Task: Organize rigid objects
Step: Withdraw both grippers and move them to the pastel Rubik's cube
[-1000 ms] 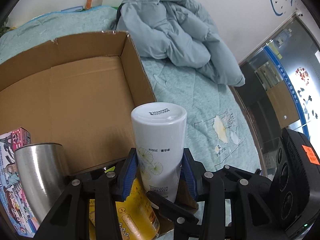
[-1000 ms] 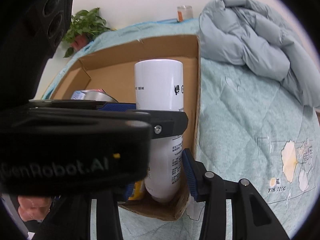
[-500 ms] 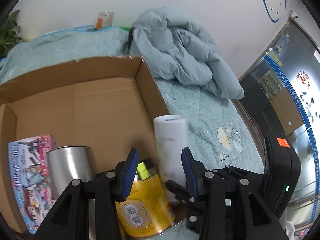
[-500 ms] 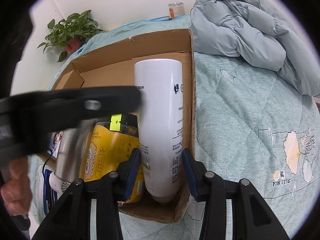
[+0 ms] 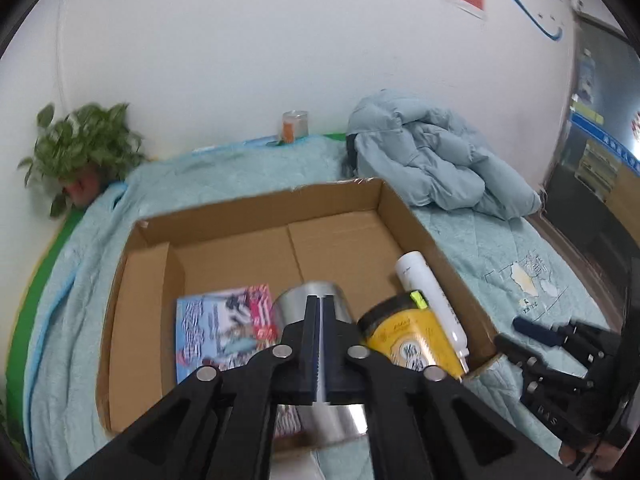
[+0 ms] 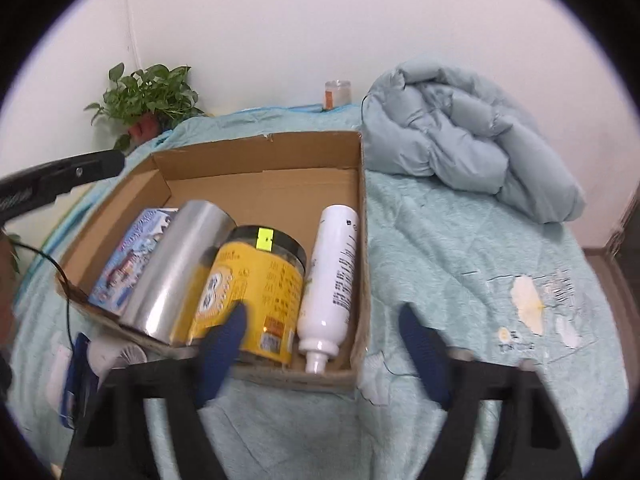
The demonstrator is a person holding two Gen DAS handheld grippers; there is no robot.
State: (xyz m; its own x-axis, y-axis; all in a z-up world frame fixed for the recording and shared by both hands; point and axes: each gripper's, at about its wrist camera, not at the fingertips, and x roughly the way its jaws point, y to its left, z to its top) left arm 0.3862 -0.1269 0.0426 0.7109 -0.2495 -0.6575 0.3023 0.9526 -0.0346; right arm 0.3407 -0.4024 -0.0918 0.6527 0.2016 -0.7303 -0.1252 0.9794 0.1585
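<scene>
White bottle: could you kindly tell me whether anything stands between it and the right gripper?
Only the cardboard box's low near wall stands between the open right gripper and the white bottle; nothing covers the bottle.

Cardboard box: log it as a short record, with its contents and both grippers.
box: open cardboard box on the bed cover
contents, left to right: picture box, steel cup, yellow jar, white bottle
far half: bare
left gripper: shut, empty
right gripper: open, empty
</scene>
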